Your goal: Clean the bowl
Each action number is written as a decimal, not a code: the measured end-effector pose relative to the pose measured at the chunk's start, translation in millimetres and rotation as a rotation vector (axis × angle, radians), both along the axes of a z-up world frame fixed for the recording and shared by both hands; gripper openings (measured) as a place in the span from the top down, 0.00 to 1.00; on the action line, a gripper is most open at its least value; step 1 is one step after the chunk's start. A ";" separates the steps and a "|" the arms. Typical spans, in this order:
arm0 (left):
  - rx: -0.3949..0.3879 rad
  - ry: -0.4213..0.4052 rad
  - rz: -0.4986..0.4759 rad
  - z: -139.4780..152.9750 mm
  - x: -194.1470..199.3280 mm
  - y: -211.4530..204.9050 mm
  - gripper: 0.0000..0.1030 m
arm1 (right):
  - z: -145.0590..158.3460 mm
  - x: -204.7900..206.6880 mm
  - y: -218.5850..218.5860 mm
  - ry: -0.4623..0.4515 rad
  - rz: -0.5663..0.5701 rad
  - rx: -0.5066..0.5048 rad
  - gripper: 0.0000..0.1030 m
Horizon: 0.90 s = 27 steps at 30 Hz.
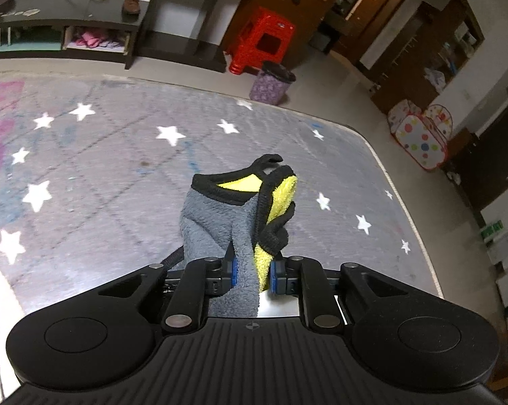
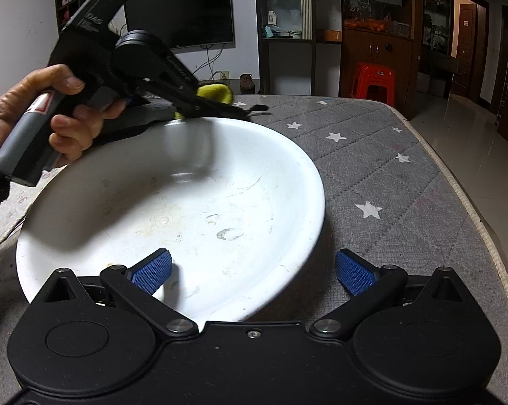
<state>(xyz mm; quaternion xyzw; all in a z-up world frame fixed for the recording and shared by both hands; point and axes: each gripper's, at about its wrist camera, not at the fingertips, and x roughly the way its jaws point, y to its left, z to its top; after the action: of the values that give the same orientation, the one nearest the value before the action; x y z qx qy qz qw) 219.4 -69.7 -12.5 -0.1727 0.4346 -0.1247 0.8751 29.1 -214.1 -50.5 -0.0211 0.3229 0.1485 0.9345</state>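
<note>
A wide white bowl (image 2: 173,209) with faint stains lies on the grey star-patterned mattress (image 2: 406,182). My right gripper (image 2: 254,273) is open, its blue pads (image 2: 151,271) straddling the bowl's near rim, one pad inside and one outside. My left gripper (image 1: 253,273) is shut on a grey and yellow cloth with black trim (image 1: 240,209). In the right wrist view the left gripper (image 2: 200,101) is held by a hand just beyond the bowl's far rim, with the yellow cloth (image 2: 217,92) sticking out.
The mattress edge (image 1: 406,202) runs along the right, with tiled floor beyond. A purple bin (image 1: 271,84), a red stool (image 1: 262,40) and a dotted play tent (image 1: 421,138) stand on the floor. Dark shelves and a TV (image 2: 179,17) line the wall.
</note>
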 end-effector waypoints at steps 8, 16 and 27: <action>0.074 -0.010 0.033 4.1 -16.9 12.9 0.86 | 7.4 -8.1 1.3 0.041 -0.032 -0.002 0.02; 0.078 -0.006 0.058 5.5 -33.2 30.3 0.87 | 16.2 -22.5 -0.4 0.042 -0.051 0.018 0.28; 0.060 0.006 0.056 11.2 -56.4 47.9 0.90 | 16.6 -8.3 -5.8 0.071 -0.070 0.052 0.63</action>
<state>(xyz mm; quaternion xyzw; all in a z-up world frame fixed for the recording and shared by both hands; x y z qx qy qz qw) 163.0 -21.8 -1.3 -0.1591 0.4357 -0.0864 0.8817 20.8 -219.9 -33.9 0.0199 0.3526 0.1246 0.9272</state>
